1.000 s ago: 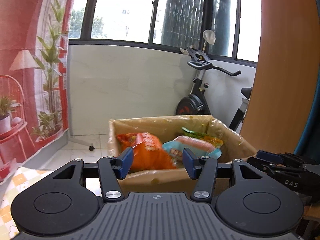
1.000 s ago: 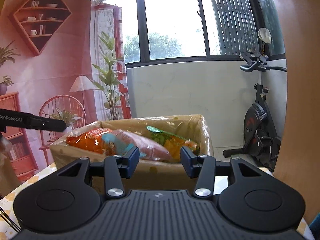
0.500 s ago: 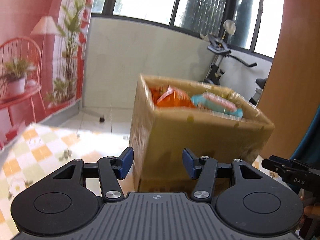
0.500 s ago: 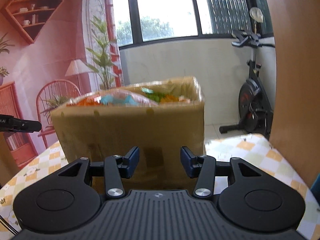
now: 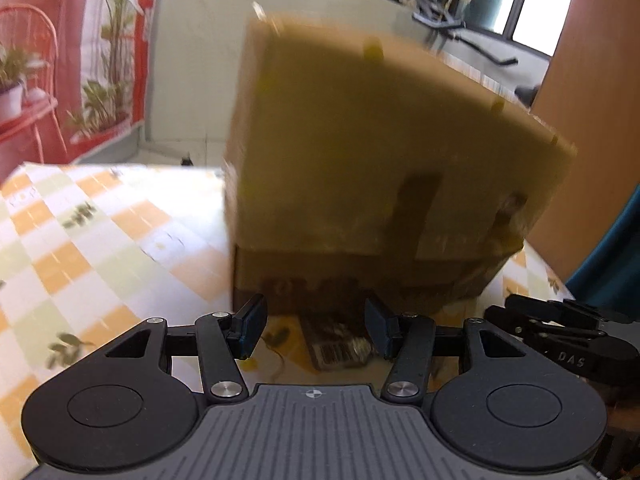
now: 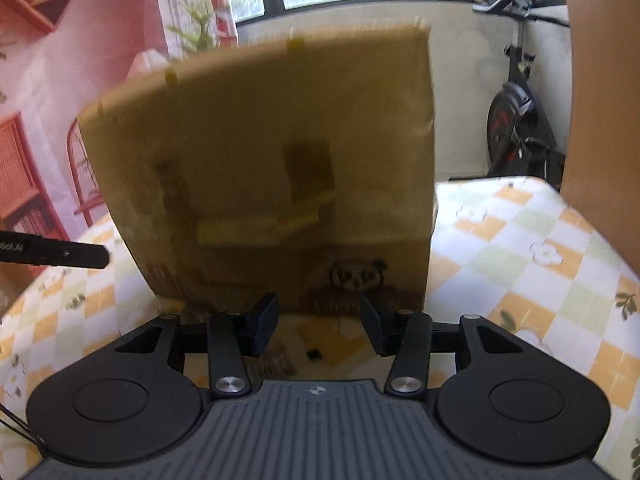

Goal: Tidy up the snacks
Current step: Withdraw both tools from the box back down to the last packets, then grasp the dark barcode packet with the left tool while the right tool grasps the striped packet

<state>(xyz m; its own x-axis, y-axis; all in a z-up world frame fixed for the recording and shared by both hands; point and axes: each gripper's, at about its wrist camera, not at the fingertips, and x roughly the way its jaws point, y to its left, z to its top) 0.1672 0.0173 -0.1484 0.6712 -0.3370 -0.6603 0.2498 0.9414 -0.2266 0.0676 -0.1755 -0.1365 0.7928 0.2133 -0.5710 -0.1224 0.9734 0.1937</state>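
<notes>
**Two grippers low before a snack box**

A tall cardboard box stood on a table covered in a glossy cloth checked in orange, pale green and white, with small leaf and flower prints. The box's brown walls looked dull and slightly creased, blurred in both views, with darker rectangular patches and yellowish tape strips across the near face. Its top edge rose above both cameras, so its contents could not be seen.

The left gripper hung close to the box's lower edge, its two blue-padded fingers spread with nothing between them. On the cloth just beyond them lay a flat dark packet with a barcode, at the foot of the box. The right gripper faced the same wall from the other side, its black matte fingers likewise parted and empty; the tip of the left tool showed as a dark bar at the frame's left edge.

Behind the box stood a white wall, dark window frames, an exercise bike and a pink printed backdrop of shelves and plants.
</notes>
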